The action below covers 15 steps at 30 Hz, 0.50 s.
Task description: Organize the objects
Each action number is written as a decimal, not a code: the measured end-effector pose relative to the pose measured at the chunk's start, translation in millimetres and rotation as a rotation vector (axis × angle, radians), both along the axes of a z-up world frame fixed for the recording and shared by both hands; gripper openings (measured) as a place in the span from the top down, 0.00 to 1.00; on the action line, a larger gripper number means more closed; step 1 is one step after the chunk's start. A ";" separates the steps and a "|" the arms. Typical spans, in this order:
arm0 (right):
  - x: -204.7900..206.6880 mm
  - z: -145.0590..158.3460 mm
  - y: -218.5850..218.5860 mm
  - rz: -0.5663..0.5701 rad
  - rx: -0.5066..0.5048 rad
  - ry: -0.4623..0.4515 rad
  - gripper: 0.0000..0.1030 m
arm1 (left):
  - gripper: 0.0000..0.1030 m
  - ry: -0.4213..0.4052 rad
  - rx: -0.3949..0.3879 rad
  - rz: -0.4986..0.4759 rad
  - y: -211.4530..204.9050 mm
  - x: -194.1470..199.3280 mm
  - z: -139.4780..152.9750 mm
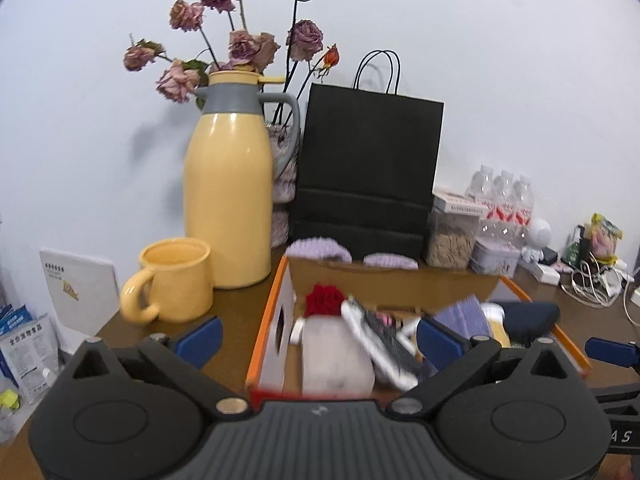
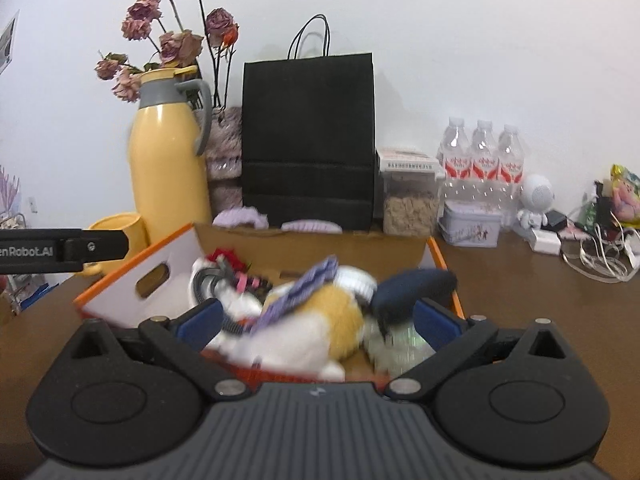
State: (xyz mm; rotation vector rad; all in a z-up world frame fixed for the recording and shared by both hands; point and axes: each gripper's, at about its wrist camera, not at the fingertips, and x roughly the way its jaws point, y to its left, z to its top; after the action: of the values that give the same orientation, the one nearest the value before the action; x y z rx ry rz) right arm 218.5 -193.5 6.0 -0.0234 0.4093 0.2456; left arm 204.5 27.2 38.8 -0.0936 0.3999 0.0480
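The brown wooden desk (image 1: 232,308) fills the lower half of both views and runs back to a plain white wall (image 1: 480,60).

Standing at the back, upper centre of each frame, is a tall black paper bag with cord handles (image 1: 368,168). Left of it is a yellow insulated jug with a grey collar and handle (image 1: 228,200), dried pink roses (image 1: 240,44) rising behind it, and a yellow mug (image 1: 176,280) just beside the jug's base.

At lower centre sits an open cardboard box with orange edges (image 1: 272,320), crowded with loose things: a red fabric flower (image 1: 324,300), a pale grey block (image 1: 336,356), a blurred white and yellow plush (image 2: 316,324) and a dark navy rounded object (image 2: 416,284).

To the right of the bag stand three clear water bottles (image 2: 484,156), a clear container of tan filling (image 2: 408,208), a small lilac tin (image 2: 472,224) and tangled white cables (image 2: 600,260); bare desk lies between these and the box.

The left tool (image 1: 318,338) points slightly downward over the box's near left part, its blue-padded jaws wide apart on nothing. The right tool (image 2: 316,322) hangs likewise over the box's near edge, jaws spread fully, gripping nothing.
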 end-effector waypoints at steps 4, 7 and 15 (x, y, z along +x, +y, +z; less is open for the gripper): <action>-31.6 -7.2 -2.3 -0.001 -0.005 0.031 0.00 | 0.00 0.035 0.008 0.006 2.6 -31.2 -5.8; -53.1 -9.9 -5.2 0.002 0.004 0.054 0.00 | 0.00 0.052 0.016 0.009 2.6 -53.3 -8.2; -94.3 -4.9 -15.5 0.001 0.027 0.069 0.00 | 0.00 0.068 0.064 -0.011 -9.5 -105.5 -8.8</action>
State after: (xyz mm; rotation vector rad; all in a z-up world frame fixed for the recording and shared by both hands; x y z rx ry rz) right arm 124.2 -209.0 1.1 0.0110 0.4749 0.2536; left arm 99.0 17.7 30.0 -0.0270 0.4661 0.0534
